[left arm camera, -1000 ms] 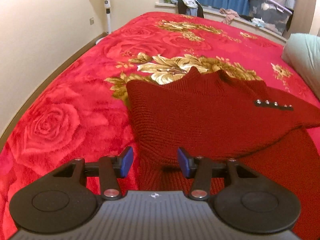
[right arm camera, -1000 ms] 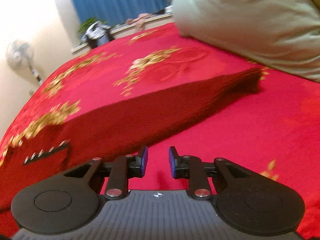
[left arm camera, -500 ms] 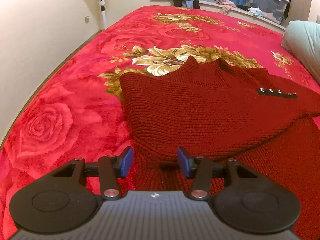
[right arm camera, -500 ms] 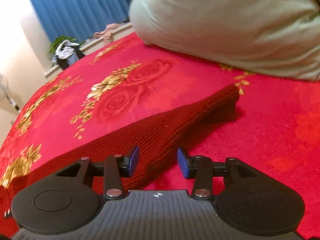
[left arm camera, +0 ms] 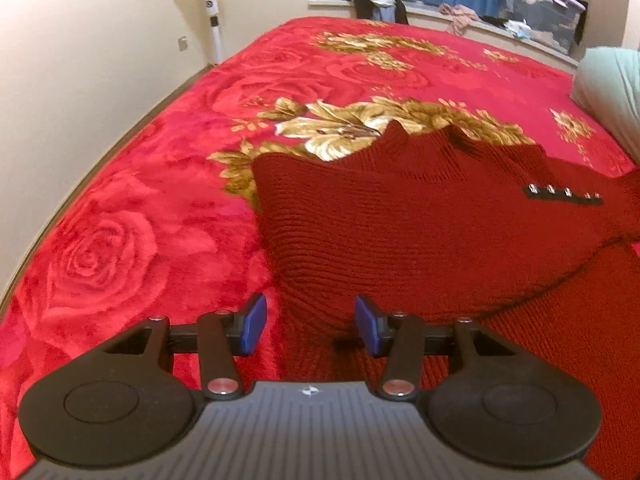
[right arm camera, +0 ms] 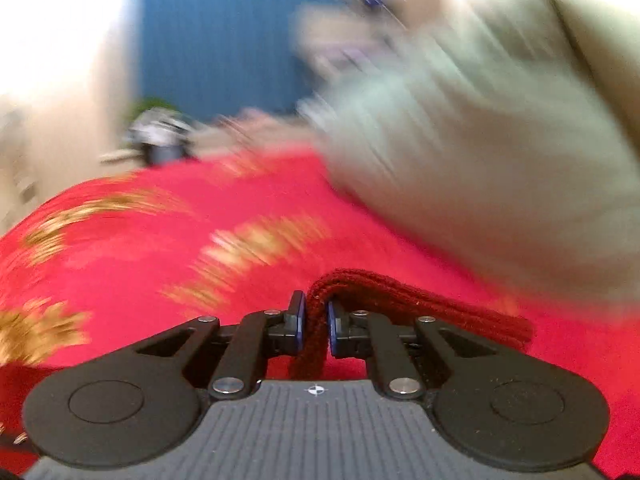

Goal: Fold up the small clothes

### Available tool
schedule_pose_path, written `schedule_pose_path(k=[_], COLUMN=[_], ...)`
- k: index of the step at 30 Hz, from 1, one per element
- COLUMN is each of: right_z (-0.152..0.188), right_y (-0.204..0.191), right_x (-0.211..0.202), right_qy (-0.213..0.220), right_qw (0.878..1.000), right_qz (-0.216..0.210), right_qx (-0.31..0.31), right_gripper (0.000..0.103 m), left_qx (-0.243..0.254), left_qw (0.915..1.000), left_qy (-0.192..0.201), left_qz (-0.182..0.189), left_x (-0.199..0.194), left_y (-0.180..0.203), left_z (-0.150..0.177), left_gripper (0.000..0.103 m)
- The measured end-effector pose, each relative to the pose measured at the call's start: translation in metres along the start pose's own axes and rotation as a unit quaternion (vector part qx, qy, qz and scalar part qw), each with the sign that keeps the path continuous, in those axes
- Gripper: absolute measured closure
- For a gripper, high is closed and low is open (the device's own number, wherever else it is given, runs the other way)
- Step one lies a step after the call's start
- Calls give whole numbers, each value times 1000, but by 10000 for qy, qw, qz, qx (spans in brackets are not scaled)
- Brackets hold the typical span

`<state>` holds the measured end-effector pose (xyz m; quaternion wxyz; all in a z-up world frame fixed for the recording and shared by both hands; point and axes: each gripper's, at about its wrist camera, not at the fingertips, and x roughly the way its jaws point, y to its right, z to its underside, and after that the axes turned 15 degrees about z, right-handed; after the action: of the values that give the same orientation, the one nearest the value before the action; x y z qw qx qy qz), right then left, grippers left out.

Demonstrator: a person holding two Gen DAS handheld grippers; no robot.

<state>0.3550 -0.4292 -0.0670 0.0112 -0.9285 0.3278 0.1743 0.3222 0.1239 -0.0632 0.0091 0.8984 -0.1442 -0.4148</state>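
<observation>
A dark red knitted sweater [left arm camera: 400, 216] lies on the red rose-patterned bedspread [left arm camera: 132, 240], with one part folded over its body and a black strip of metal studs [left arm camera: 564, 193] near the right. My left gripper [left arm camera: 308, 324] hovers open over the sweater's near edge, nothing pressed between its blue pads [left arm camera: 253, 322]. In the right wrist view my right gripper [right arm camera: 315, 322] is closing its jaws on the sweater's sleeve end [right arm camera: 400, 292], which is pinched between the pads and lifted off the bedspread [right arm camera: 152, 264]. That view is motion-blurred.
A pale green pillow [right arm camera: 500, 168] lies close ahead-right of the right gripper and shows at the right edge [left arm camera: 612, 88] of the left view. A standing fan [left arm camera: 208, 4] stands by the cream wall; a windowsill with clothes, a plant and a storage box runs beyond the bed.
My right gripper opened around the sleeve end, then shut on it and lifted it, swinging toward the pillow. The left gripper stayed open over the sweater, hardly moving.
</observation>
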Motion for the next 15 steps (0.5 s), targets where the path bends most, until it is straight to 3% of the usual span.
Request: schedule_pose_path(k=[2, 4, 5, 7, 8, 10, 12, 15], right_z=[-11, -14, -11, -1, 9, 27, 43, 52], right_y=[-45, -90, -113, -151, -165, -179, -178, -140], right_x=[-52, -106, -133, -167, -181, -201, -209, -212], right_qy=[741, 1177, 1144, 584, 341, -87, -639, -997], right_qw=[9928, 9717, 9573, 9259, 9134, 8967, 8883, 8975], right_qz=[-826, -1900, -2520, -3572, -3882, -4222, -4300, -4070], right_qx=[-456, -765, -832, -1077, -1175, -1328, -1484, -1376], right_gripper=[92, 91, 90, 87, 82, 78, 78, 75], left_qx=[-92, -205, -269, -387, -451, -575, -678, -1015], left_qw=[9999, 9997, 9994, 9988, 9983, 9968, 9949, 9875], left_qy=[75, 156, 194, 251, 274, 316, 375, 482], left_qz=[9, 57, 97, 184, 247, 447, 640, 1105], left_x=[-5, -8, -10, -12, -12, -13, -14, -13], left_y=[-2, -5, -6, -9, -10, -13, -15, -22], left_z=[-2, -4, -5, -6, -6, -6, -6, -6], left_gripper=[49, 49, 49, 49, 49, 55, 67, 76])
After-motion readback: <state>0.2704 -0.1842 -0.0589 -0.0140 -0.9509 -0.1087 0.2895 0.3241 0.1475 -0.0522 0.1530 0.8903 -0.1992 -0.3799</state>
